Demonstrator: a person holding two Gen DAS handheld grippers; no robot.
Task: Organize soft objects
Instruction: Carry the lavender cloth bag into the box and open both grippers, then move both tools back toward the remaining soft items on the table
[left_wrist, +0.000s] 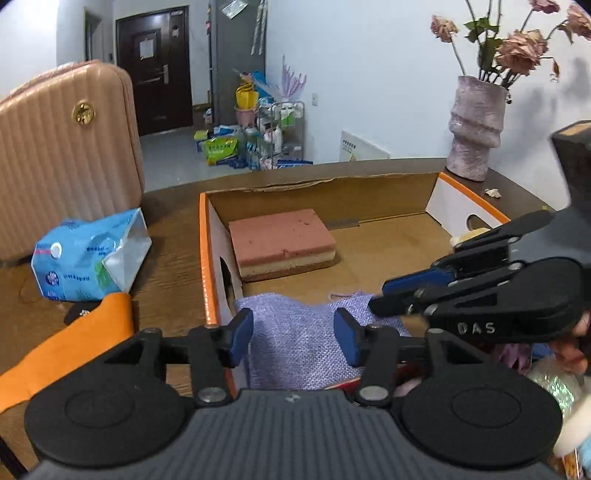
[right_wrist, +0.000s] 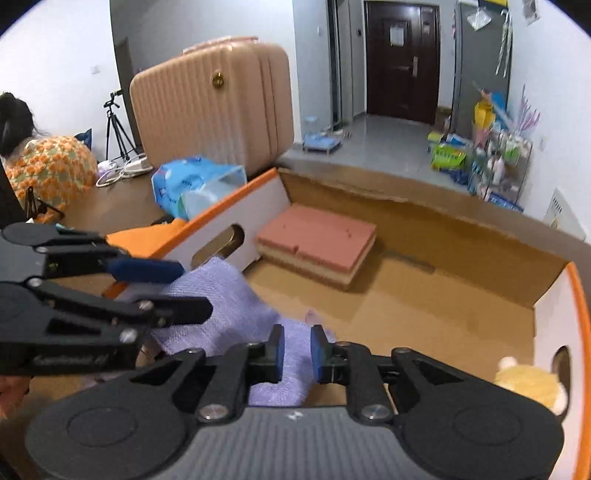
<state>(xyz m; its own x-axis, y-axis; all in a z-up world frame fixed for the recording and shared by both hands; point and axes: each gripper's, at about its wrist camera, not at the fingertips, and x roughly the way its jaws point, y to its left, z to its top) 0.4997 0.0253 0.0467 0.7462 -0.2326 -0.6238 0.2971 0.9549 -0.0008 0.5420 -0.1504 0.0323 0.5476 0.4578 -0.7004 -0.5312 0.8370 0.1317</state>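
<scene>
1. I count two grippers: the left gripper at the bottom centre of its own view, and the right gripper at the bottom centre of its view.
2. One cardboard box in the middle of the frame.
3. One pink sponge block inside the box.
4. One purple cloth, low in the frame.
5. One yellow plush toy, lower right.
6. One blue plastic pack, left side.
7. One pink suitcase, upper left.
8. One vase with dried flowers, upper right.
</scene>
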